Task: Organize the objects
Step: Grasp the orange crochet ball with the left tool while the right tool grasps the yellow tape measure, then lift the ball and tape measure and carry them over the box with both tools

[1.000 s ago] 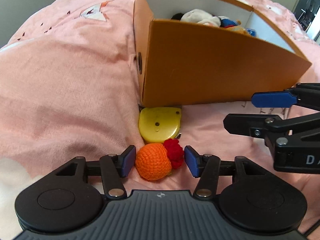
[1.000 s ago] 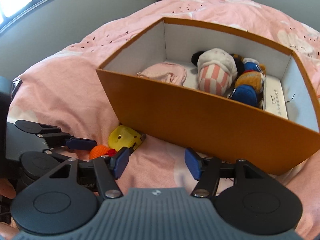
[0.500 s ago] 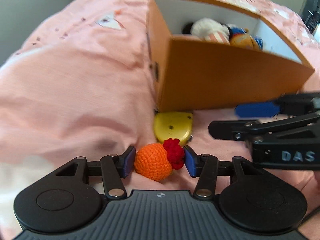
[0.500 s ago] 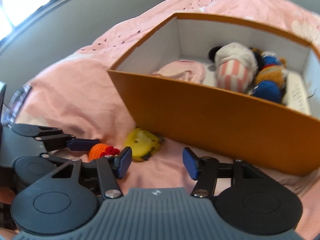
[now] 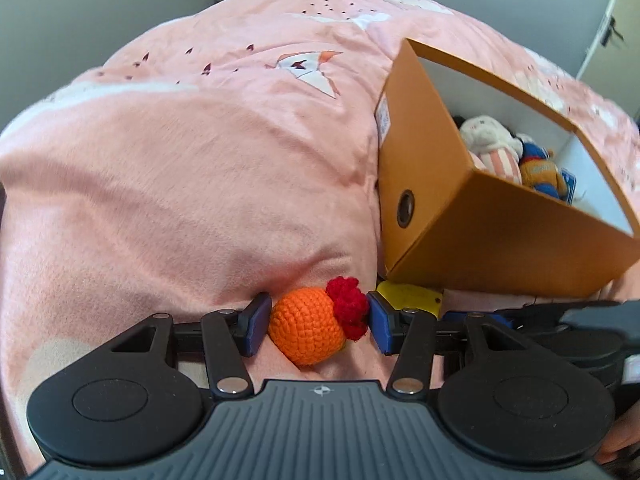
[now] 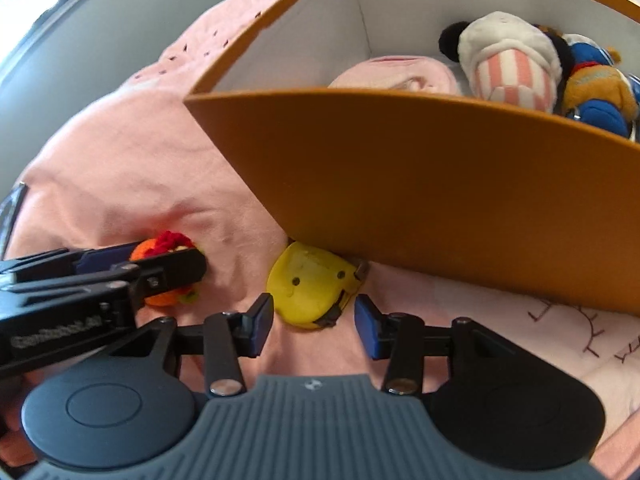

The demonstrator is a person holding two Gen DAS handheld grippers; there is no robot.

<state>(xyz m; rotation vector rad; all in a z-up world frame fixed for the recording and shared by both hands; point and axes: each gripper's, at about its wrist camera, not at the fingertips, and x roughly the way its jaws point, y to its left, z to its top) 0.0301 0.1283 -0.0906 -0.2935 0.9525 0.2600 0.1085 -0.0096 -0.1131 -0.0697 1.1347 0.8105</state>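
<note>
Left gripper (image 5: 318,322) clamps orange crochet toy (image 5: 306,330). Right gripper (image 6: 314,322) spread, jaws closing, straddling yellow tape measure (image 6: 310,286) beside orange box (image 6: 440,184).

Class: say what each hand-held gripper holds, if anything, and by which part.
Left hand-held gripper clamps the crochet toy: one pad on its orange body, the other on its red tuft. Right hand-held gripper holds nothing; closing around the tape measure.

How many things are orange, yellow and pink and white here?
Orange: 2, the crochet ball and the box
Yellow: 1, the tape measure
Pink and white: 1, the striped plush toy
Total: 4
</note>
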